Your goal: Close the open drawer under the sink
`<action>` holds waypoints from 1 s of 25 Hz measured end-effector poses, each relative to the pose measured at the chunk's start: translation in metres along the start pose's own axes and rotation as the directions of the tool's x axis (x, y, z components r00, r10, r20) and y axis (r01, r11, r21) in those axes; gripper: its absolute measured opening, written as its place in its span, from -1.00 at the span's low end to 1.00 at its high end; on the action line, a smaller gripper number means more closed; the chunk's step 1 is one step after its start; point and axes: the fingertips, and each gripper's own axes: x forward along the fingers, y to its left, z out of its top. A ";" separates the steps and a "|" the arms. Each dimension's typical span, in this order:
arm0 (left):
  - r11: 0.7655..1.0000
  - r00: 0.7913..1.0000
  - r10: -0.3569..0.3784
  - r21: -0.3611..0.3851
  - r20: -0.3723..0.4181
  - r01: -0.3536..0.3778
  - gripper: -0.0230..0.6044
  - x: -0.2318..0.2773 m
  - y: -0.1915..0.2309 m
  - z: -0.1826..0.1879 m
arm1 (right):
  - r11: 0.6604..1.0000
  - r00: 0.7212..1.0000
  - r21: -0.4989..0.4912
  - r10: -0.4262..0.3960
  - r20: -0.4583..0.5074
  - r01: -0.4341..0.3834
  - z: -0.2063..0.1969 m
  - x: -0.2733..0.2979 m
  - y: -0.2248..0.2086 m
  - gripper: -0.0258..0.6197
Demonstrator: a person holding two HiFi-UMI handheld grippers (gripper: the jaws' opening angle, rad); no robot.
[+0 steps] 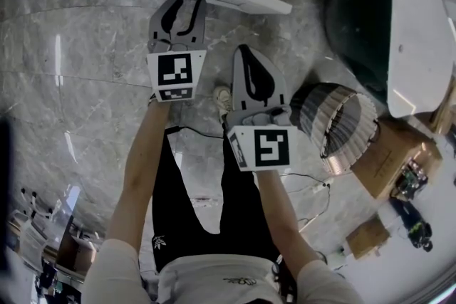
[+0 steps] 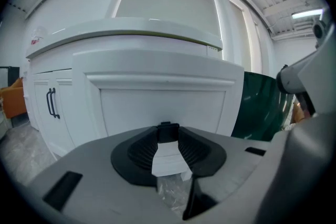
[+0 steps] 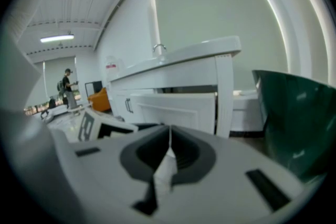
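Your left gripper point(image 2: 168, 136) has its jaws partway apart, with the pads set against either side of a small black handle point(image 2: 167, 131) on the drawer point(image 2: 163, 105). Your right gripper point(image 3: 169, 131) is closed on nothing.

The drawer is white with a recessed panel front. It stands out from the white cabinet below the sink counter point(image 2: 126, 31). It lies straight ahead of the left gripper, right at that gripper's tips. The right gripper is held off the drawer, nearer to you.

Only the right gripper view shows the drawer from the side, with its front proud of the cabinet and a dark gap above it. That view also shows the faucet point(image 3: 159, 49) higher up. A dark green bin point(image 3: 299, 118) stands just right of the drawer. Only the head view shows a pleated bin point(image 1: 338, 124) and a cardboard box point(image 1: 395, 153), both right of the drawer and closer to you.
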 end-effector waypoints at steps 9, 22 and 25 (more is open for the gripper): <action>1.000 1.000 -0.007 -0.010 -0.015 0.007 -0.50 0.050 0.012 0.025 | 1.000 0.999 0.018 -0.018 0.033 0.018 0.015 0.012 -0.002 -0.83; 1.000 1.000 0.004 -0.012 -0.018 -0.004 -0.50 0.079 0.015 0.028 | 0.998 0.997 0.016 -0.061 0.054 0.060 0.034 0.039 -0.026 -0.83; 1.000 1.000 -0.016 0.004 -0.022 0.016 -0.50 0.081 0.017 0.029 | 0.998 0.997 0.014 -0.058 0.046 0.058 0.031 0.043 -0.026 -0.83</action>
